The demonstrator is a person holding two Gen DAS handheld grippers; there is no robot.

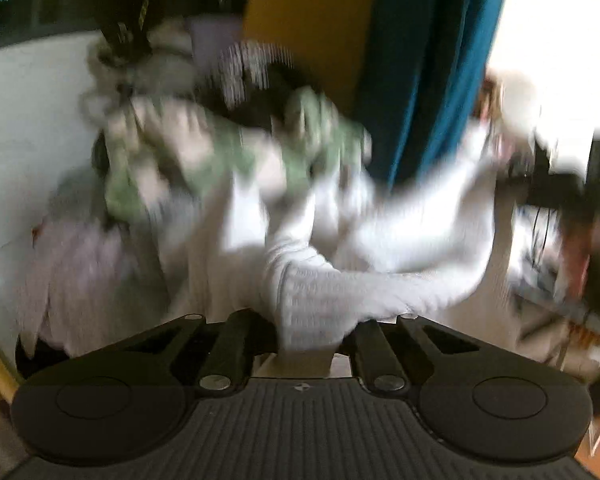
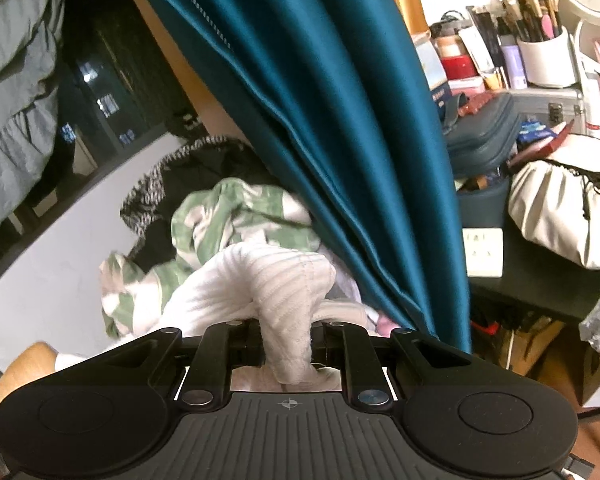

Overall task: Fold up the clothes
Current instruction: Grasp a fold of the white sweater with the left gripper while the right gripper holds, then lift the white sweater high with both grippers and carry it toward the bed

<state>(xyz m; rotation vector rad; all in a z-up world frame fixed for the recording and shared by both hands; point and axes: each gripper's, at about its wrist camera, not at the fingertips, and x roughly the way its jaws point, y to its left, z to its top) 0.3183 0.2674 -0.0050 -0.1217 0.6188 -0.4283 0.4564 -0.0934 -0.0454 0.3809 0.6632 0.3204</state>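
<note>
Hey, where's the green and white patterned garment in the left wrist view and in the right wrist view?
Left wrist view: the green and white garment is blurred, upper centre-left, behind the white ribbed garment gripped in the foreground.
Right wrist view: it lies centre-left, beyond the white ribbed garment, just left of the curtain.
Shared landmark: the teal curtain, hanging right of the green garment in both.

Each wrist camera looks forward along its own gripper from close behind the fingers. Both face the clothes pile (image 1: pixel 204 148) and teal curtain (image 2: pixel 320 120), which the views share; the left view is blurred.
</note>
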